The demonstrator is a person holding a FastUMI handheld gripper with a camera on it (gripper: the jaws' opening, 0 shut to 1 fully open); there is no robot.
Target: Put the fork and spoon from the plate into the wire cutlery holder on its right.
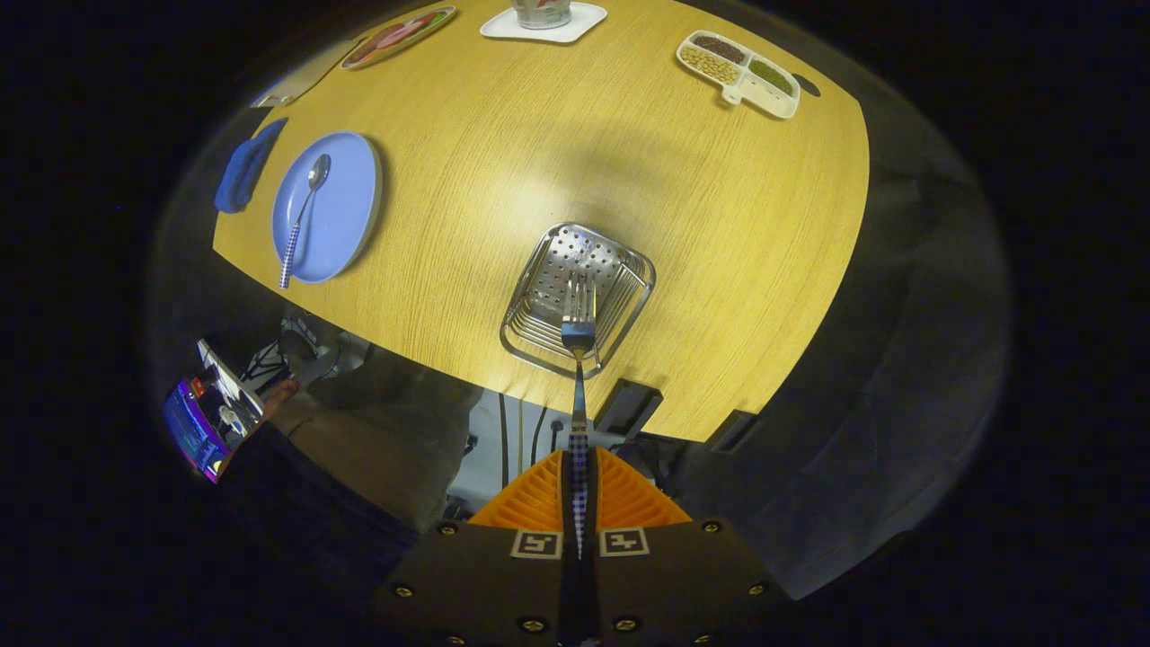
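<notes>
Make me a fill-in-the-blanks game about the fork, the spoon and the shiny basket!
1. The gripper is shut on the handle of the ____.
2. The spoon lies on the blue ____.
3. The fork's prongs hang over the wire cutlery ____.
4. Beside the plate, away from the holder, lies a blue ____.

Missing words: fork; plate; holder; cloth

We saw the gripper (578,485) clamped on a fork (578,359) whose tines hung over the wire cutlery holder (579,292) on the table (557,162). Far to its left, a spoon (304,216) lay on a plate (346,207).
</notes>
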